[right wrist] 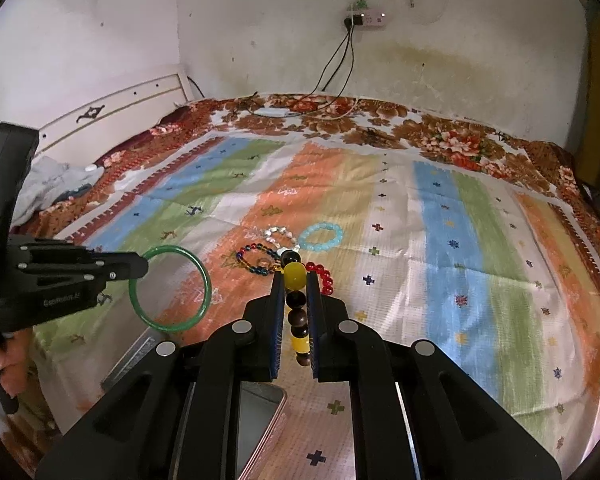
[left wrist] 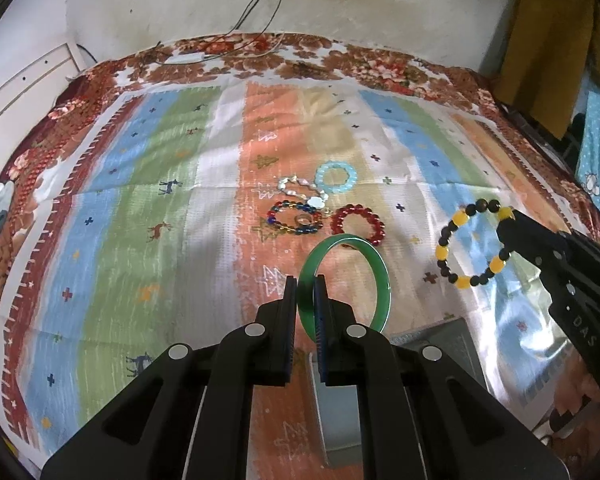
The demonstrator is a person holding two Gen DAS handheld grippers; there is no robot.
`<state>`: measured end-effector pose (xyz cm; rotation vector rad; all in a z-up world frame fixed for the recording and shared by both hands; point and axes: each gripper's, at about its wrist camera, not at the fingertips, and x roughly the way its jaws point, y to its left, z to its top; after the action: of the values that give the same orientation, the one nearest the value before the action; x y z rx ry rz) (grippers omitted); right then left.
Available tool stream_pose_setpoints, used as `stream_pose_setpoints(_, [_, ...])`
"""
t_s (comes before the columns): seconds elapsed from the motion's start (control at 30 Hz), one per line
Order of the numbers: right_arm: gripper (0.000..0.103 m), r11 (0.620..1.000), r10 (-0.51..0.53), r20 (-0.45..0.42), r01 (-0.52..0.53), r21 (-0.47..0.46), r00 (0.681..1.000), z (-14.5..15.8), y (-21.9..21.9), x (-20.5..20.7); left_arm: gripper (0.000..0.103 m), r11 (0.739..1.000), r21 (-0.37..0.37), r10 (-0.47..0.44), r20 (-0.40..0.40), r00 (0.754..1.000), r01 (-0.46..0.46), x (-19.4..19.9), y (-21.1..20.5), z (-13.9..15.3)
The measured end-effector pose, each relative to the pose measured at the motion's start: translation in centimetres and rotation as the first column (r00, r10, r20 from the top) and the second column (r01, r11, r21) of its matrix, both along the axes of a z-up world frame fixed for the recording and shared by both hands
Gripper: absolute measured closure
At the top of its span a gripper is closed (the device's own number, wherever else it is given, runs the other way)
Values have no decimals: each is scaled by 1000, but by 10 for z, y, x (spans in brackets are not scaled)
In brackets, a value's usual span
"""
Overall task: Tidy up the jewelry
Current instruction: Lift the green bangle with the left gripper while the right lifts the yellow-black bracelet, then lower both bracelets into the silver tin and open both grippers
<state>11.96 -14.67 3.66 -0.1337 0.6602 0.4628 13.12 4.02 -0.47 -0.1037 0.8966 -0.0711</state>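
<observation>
step: both pieces lifted off bed (left wrist: pixel 172 208) | left gripper (left wrist: pixel 305 296) clamps green bangle (left wrist: pixel 380 280) | right gripper (right wrist: pixel 294 292) clamps yellow-black bracelet (right wrist: pixel 295 274) | remaining jewelry pile (left wrist: pixel 312 208) at 12 o'clock | next: probably carry to grey box (left wrist: pixel 452 340), 5 o'clock, release

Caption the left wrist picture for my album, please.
Left gripper lifts a green bangle; right gripper holds a yellow-and-black bead bracelet.

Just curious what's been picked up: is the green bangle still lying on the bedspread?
No, the green bangle is pinched in the left gripper and held up off the bedspread.
</observation>
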Motion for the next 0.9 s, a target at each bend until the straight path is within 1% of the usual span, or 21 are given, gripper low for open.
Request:
stream_pose_setpoints(0.2, [92,1000,12,27,-13,26,1000,7,-4,-13,95,1000,-3,-18,34,999,18,-19,-6,5])
stream_pose_setpoints(0.3, [92,999,17,17,-18,32,1000,8,-6,-19,95,999,27,-26,62,998,25,-30,-10,9])
stream_pose_setpoints(0.43, [92,999,30,12,-30,46,999,10,-9,-31,95,999,23,-38,49,998,37,-38,-13,4])
stream_pose_setpoints(0.63, [92,998,57,13,-57,42,998,11,-6,-45,95,998,47,-48,51,998,46,-47,-18,2])
stream_pose_setpoints(0.8, [92,997,73,-5,-73,35,997,7,-4,-54,95,998,46,-54,45,998,52,-53,-20,0])
stream_pose_setpoints(0.9, [92,996,88,-29,-87,34,996,2,-4,-57,95,996,54,-73,40,997,70,-57,-24,-2])
